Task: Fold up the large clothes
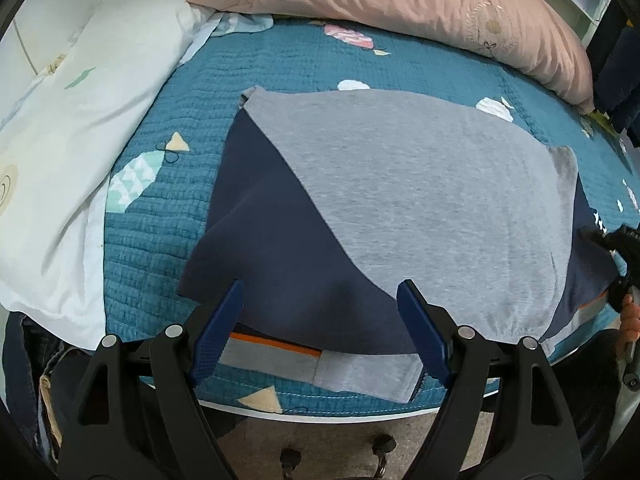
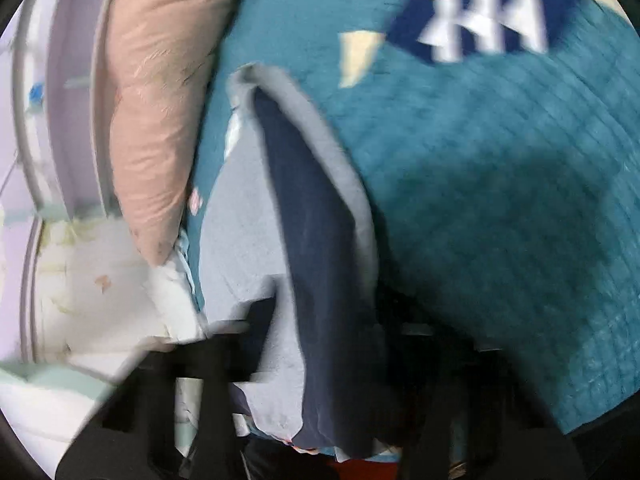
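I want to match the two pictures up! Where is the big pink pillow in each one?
Left wrist view: the pink pillow lies across the top, from the middle to the right edge.
Right wrist view: the same pillow stands on end at the left, blurred.
Shared landmark: the grey and navy garment on the teal quilt.

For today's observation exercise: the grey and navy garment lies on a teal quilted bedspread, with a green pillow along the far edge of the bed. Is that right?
Not quite. The pillow along the far edge is pale pink, not green, as the left wrist view shows. The rest stands: the grey and navy garment lies on the teal quilted bedspread.
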`<state>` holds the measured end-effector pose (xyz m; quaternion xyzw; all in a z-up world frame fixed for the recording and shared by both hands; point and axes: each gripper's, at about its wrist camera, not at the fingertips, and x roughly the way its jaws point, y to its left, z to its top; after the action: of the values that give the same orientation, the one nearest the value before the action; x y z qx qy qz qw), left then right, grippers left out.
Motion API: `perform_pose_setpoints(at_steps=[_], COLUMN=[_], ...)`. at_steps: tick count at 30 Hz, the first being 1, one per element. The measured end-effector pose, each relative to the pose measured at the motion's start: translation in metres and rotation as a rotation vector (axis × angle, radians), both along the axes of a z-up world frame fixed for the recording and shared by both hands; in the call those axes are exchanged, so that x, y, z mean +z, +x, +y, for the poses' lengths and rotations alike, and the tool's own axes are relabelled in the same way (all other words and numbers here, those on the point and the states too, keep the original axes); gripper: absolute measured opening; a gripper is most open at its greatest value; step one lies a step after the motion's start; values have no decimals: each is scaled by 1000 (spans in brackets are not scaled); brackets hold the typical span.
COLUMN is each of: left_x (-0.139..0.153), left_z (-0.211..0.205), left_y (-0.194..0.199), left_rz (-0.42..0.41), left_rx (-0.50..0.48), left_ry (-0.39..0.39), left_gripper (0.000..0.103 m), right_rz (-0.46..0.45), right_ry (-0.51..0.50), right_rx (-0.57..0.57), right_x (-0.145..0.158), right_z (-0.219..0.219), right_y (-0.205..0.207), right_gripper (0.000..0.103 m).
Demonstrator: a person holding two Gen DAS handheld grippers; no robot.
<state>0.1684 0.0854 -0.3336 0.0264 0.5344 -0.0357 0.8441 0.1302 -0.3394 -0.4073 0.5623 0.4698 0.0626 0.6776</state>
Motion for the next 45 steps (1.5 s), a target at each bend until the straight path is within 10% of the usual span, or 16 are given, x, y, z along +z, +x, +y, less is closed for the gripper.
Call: perform_pose_setpoints(at_steps=[4, 8, 11, 16, 18, 27, 33, 45], left_x=[-1, 0, 4, 17, 22, -4, -87, -74], left_z=[-7, -20, -40, -81, -97, -155, -153, -159], left_y=[2, 12, 29, 71, 89, 178, 228, 163], left_rz=[-7, -11, -8, -12, -6, 110, 274, 238], left_rx=[-14, -17, -34, -59, -71, -71, 30, -44], left_ry=[-6, -47, -57, -89, -119, -130, -119, 20], left_gripper=[80, 80, 79, 77, 58, 0, 0, 0], right_rz=[-122, -44, -69, -107, -106, -100, -104, -92], right_ry=[-22, -221, -179, -420, -443, -334, -270, -227], right_rx=[61, 74, 18, 117, 124, 118, 115, 107], right_x=[28, 21, 12, 33, 29, 17, 15, 9], right_z=[10, 22, 19, 39, 40, 19, 9, 2], right_y=[-1, 0, -8, 0, 1, 0, -4, -6], right_gripper=[17, 17, 16, 16, 17, 17, 17, 19])
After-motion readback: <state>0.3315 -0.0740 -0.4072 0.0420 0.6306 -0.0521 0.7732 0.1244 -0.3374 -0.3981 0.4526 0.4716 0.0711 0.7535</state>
